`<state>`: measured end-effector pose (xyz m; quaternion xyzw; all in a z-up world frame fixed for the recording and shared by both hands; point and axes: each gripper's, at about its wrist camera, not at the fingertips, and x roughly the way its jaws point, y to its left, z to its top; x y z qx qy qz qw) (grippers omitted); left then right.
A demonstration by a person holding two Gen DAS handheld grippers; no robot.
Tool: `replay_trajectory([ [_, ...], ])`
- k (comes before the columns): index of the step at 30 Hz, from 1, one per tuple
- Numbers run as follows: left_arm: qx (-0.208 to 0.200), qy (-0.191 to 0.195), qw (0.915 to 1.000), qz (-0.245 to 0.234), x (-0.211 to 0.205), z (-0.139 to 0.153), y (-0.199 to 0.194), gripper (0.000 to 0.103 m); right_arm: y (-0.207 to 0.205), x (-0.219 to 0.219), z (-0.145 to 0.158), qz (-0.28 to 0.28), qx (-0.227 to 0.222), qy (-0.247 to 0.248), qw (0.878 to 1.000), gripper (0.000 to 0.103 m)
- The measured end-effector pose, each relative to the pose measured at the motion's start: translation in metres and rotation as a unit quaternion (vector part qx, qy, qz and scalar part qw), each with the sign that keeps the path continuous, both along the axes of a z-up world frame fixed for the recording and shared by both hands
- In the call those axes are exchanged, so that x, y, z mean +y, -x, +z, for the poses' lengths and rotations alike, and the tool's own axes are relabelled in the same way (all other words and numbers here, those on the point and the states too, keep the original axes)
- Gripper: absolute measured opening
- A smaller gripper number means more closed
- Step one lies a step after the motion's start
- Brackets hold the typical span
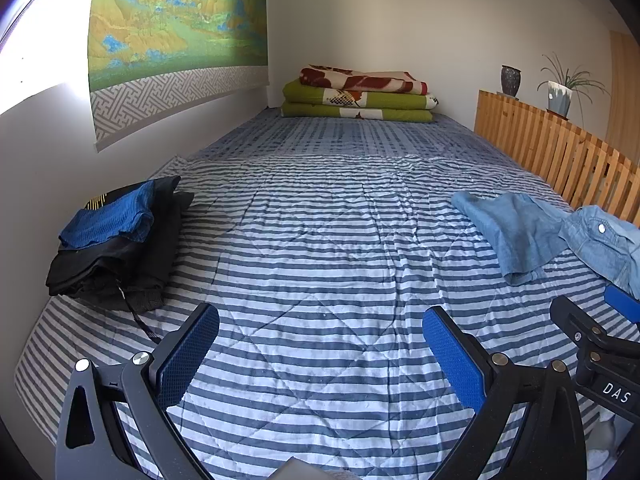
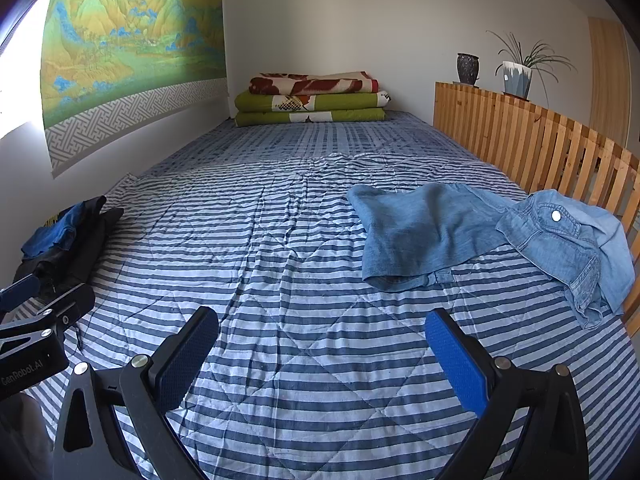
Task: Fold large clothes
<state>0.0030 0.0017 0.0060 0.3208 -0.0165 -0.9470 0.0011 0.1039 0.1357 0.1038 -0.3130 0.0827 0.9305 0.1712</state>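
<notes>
A crumpled light-blue denim shirt [image 2: 472, 236] lies unfolded on the right side of the striped bed, close to the wooden rail; it shows at the right edge of the left wrist view too, as the denim shirt [image 1: 532, 236]. My left gripper [image 1: 320, 332] hovers open over bare bedspread, nothing between its blue pads. My right gripper [image 2: 322, 332] is open as well, low over the bedspread, the shirt ahead and to its right. Both hold nothing. Part of the right gripper [image 1: 592, 332] shows at the left wrist view's right edge.
A folded pile of dark clothes [image 1: 116, 240] with a blue one on top sits at the left by the wall. Folded green and red quilts [image 1: 356, 96] lie at the far end. A wooden slat rail [image 2: 540, 140] with a vase and a potted plant [image 2: 518, 72] bounds the right side.
</notes>
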Motion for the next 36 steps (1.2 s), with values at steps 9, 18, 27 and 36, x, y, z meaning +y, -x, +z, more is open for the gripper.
replay_trajectory([
  [9, 0.001, -0.001, 1.0, 0.0, 0.0004, -0.0004, -0.001, 0.103, 0.0001, -0.0004, -0.0003, 0.0, 0.0, 0.0, 1.0, 0.101],
  [18, 0.0, 0.0, 1.0, 0.0, 0.0001, 0.0002, -0.0004, 0.103, 0.0007, -0.0013, -0.0014, 0.001, -0.002, 0.001, 1.0, 0.101],
  [27, 0.0, 0.002, 1.0, -0.001, 0.0027, -0.0006, -0.0013, 0.103, 0.0007, -0.0009, -0.0019, 0.002, -0.003, 0.001, 1.0, 0.101],
  [36, -0.001, 0.002, 1.0, -0.002, 0.0028, -0.0014, -0.0008, 0.103, 0.0005, -0.001, -0.003, 0.002, -0.004, 0.002, 1.0, 0.101],
])
